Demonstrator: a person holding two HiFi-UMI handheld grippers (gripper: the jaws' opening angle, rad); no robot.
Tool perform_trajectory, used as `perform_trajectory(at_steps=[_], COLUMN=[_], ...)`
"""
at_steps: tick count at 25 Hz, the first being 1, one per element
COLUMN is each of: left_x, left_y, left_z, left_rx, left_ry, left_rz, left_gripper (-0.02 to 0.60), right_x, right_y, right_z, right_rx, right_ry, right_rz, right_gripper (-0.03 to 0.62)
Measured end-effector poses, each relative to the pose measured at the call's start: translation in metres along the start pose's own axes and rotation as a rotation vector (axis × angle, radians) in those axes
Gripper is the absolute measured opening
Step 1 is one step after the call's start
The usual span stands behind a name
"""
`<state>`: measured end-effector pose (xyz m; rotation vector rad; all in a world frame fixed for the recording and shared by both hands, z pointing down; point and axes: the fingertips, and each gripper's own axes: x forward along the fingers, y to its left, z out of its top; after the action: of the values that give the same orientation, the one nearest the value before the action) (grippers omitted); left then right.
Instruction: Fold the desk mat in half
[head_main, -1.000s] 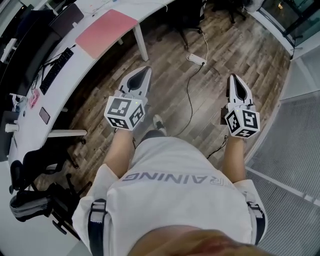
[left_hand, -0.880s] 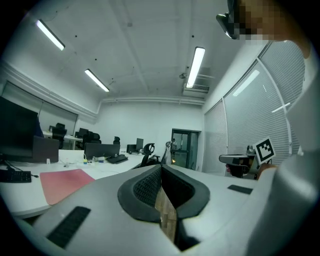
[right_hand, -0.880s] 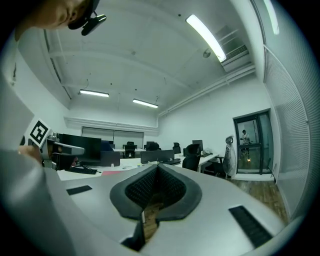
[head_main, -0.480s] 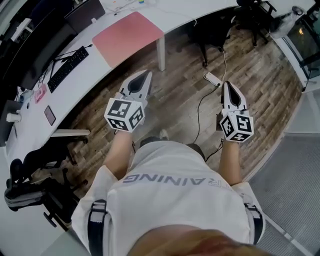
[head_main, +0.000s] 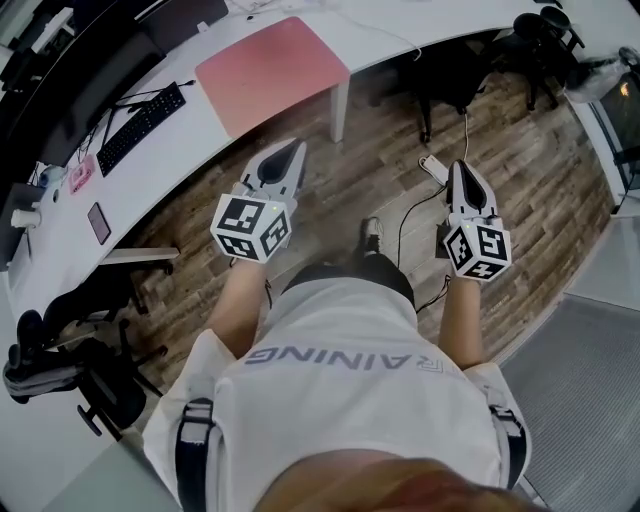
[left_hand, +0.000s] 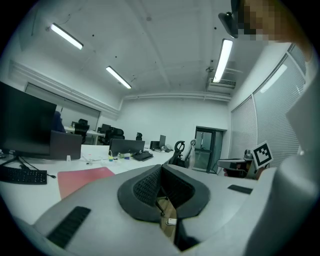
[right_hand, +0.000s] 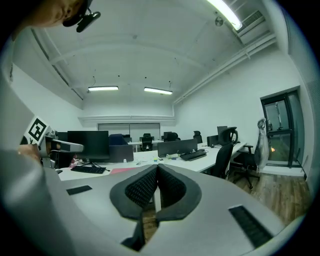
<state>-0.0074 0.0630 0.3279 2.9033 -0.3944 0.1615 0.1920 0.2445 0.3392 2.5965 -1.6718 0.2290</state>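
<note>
Folding is not yet begun: the pink desk mat (head_main: 272, 72) lies flat and unfolded on the white desk (head_main: 200, 135), well apart from the left gripper (head_main: 291, 150) and right gripper (head_main: 459, 170), both held over the wooden floor (head_main: 520, 200) with jaws pressed together on nothing.

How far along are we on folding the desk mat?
Done: nothing; the pink desk mat lies flat and unfolded on the white desk. In hand: nothing; the left tool and right tool are both shut and empty, held over the wooden floor, short of the desk. Left: reach the mat, grip an edge, fold it in half.
</note>
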Motion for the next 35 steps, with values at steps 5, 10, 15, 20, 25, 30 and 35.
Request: perform_trajectory(at_steps=[5,10,15,20,25,30,35], left_x=[0.036,0.076,0.111,0.121,0.104,0.073,0.057], left_y=[0.027,0.056,0.079,0.098,0.12,0.149,0.192], left_z=[0.01,0.023,0.036,0.035,0.016,0.0,-0.031], left_rx=[-0.004,-0.003,-0.023,-0.036,-0.066,-0.096,-0.152], left_ry=[0.004,-0.008,-0.026,-0.028,-0.004,0.029,0.072], left_rz=[0.075,0.185,0.311,0.468,0.61,0.719,0.763], left_gripper=[0.031,0.031,0.031,0.031,0.031,0.031,0.031], right_x=[0.065,0.145,0.215,0.275,0.318,0.346,0.368], right_y=[-0.014,-0.035,-0.053,-0.058,-0.035,0.008,0.033], right_z=[0.005,0.013,0.027,0.025,0.003,-0.014,-0.032], right_rx=[-0.001,-0.002,-0.036,-0.08,-0.073,-0.112,-0.151], right_ry=[0.008,0.027,0.037,0.056,0.103,0.147,0.209], right_rz=[0.085,0.189,0.306,0.44,0.552,0.638,0.666], right_gripper=[0.023,0.023,0.023,0.023,0.023,0.023,0.023])
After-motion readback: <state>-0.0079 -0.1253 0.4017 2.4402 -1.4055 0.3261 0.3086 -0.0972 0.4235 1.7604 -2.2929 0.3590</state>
